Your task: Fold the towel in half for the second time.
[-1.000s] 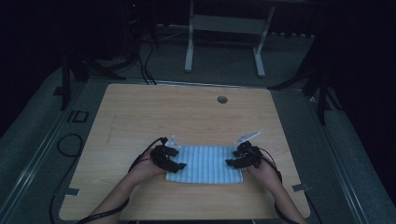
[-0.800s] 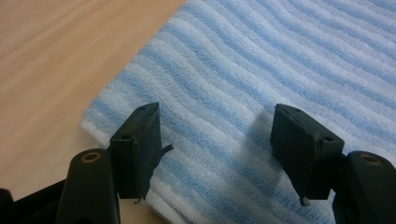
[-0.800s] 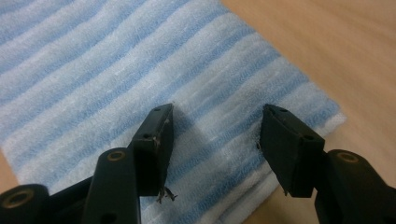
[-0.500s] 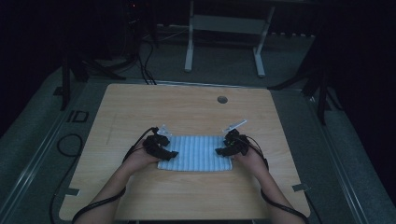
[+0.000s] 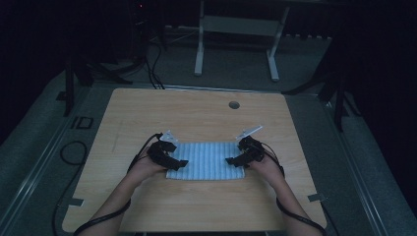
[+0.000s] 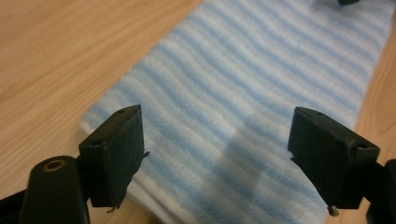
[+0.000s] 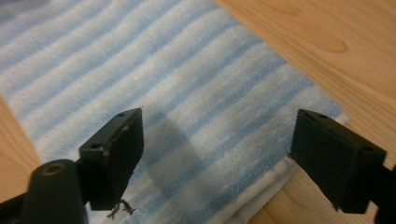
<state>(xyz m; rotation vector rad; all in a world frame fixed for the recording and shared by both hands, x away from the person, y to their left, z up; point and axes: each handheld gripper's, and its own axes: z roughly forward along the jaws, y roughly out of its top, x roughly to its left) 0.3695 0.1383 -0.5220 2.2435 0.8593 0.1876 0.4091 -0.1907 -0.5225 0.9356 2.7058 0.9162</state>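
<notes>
A folded blue-and-white striped towel (image 5: 205, 161) lies flat on the wooden table (image 5: 196, 115), near the front. My left gripper (image 5: 181, 162) hovers over the towel's left end, and its jaws have just been opening; they stand wide apart above the cloth (image 6: 243, 93) with nothing pinched between them. My right gripper (image 5: 230, 160) hovers over the towel's right end. Its jaws have just been opening too, and they hang wide above the striped cloth (image 7: 196, 93), clear of it. The towel's layered edge shows below both gripper cameras.
A round cable hole (image 5: 234, 104) sits in the table's far side. Beyond the table stands a white frame (image 5: 236, 39) on the dark floor. Cables (image 5: 74, 152) lie on the floor at the left.
Both hands carried the towel farther up the table and slightly left. The jaws of both grippers let go of the towel's ends, and it now lies flat.
</notes>
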